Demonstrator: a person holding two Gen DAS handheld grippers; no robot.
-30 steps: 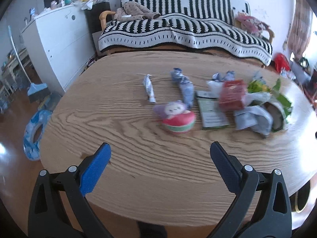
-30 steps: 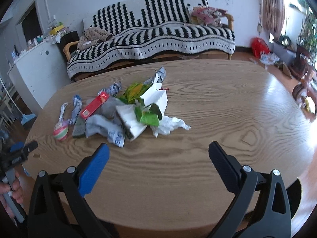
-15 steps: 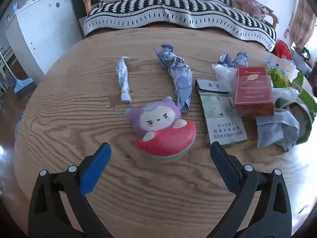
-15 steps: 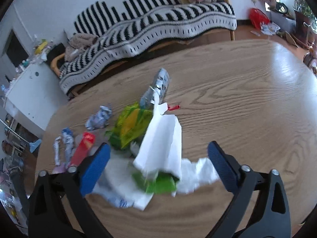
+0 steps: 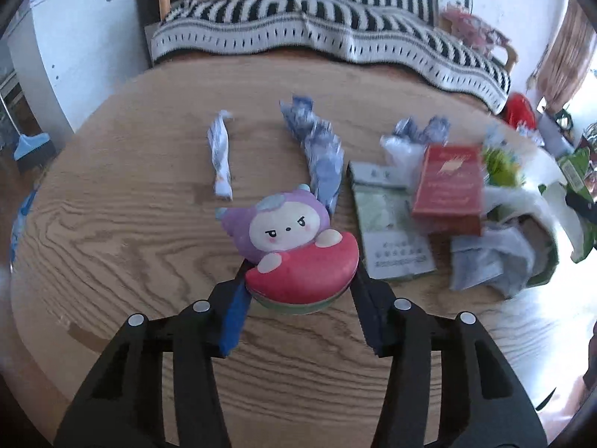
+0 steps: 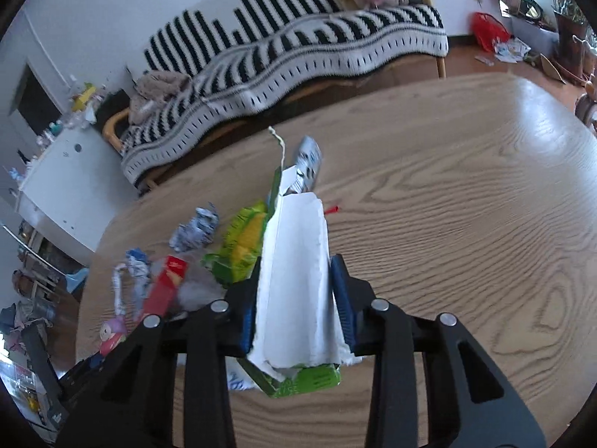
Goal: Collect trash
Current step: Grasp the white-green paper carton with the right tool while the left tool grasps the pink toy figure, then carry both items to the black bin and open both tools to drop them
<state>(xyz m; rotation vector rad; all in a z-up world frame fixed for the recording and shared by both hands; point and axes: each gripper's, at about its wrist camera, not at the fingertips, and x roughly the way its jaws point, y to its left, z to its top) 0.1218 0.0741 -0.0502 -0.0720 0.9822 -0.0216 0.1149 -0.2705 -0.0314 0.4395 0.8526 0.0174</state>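
**A:** On a wooden table, the left tongs are closing on a soft toy, a purple-hooded figure hugging a red slice, with both pads against its sides.

**B:** And the right tongs?

**A:** Closing too, pinching a torn white carton with a green printed base, which stands up from the trash heap and blocks the view at 12 o'clock.

**B:** What surrounds the toy?

**A:** At 11 o'clock, well apart, a twisted white wrapper. At 12, touching the hood, a crumpled blue wrapper. At 3, just beside it, a flat pale-green packet, with a red box overlapping its far corner. Beyond lies grey and green litter, blurred.

**B:** Any writing?

**A:** Print on the packet and box, too smeared to read.

**B:** Behind?

**A:** A sofa under a striped blanket, and a white cabinet at 10 o'clock.
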